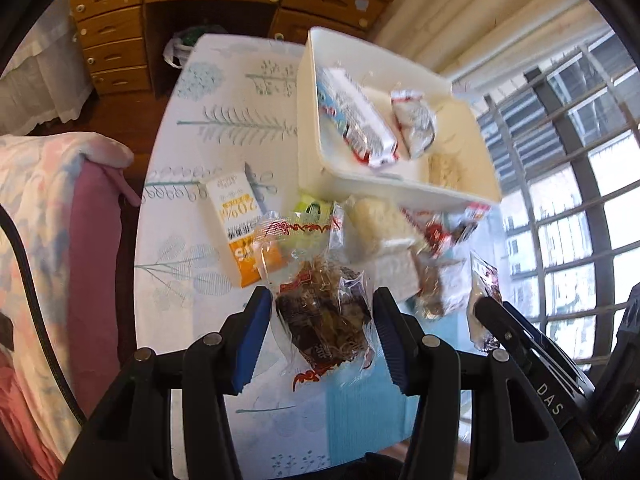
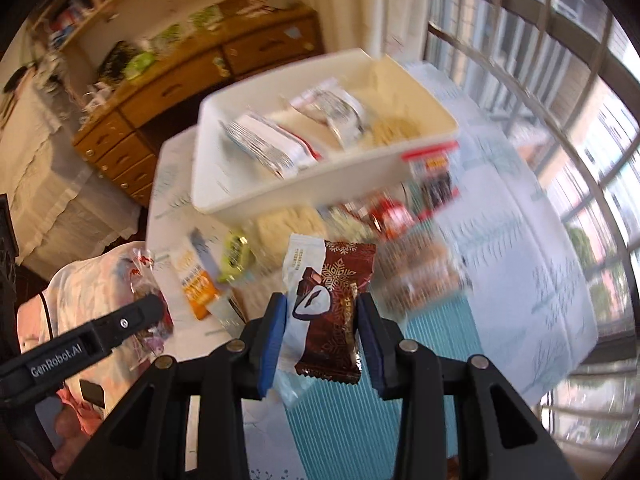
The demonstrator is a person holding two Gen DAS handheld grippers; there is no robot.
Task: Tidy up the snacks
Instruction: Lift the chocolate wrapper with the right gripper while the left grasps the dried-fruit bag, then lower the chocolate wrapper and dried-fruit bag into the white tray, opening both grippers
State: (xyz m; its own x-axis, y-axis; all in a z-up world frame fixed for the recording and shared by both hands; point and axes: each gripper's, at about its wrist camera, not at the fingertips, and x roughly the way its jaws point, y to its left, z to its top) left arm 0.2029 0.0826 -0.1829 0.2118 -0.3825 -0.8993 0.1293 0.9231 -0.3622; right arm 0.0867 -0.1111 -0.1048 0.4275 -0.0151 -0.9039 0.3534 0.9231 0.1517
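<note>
Left claw (image 1: 322, 320): clenched on clear-wrapped dark snack (image 1: 324, 320), frame centre.
Right claw (image 2: 322, 332): grasping brown snowflake bar (image 2: 332, 312).
Bin (image 1: 316, 152): upper centre; carry both over its rim before letting go.

"20%" reads upside down on the white and orange box (image 1: 236, 222) lying on the table; below it large white letters on the orange part, only "S" clear. "DAS" in white on the black body of the right gripper (image 1: 490, 312), seen at the edge of the left wrist view. "GenRobot.AI" in white on the black finger of the left gripper (image 2: 154, 310), seen in the right wrist view. Print on the snack wrappers and the bin's label is too blurred to read.
</note>
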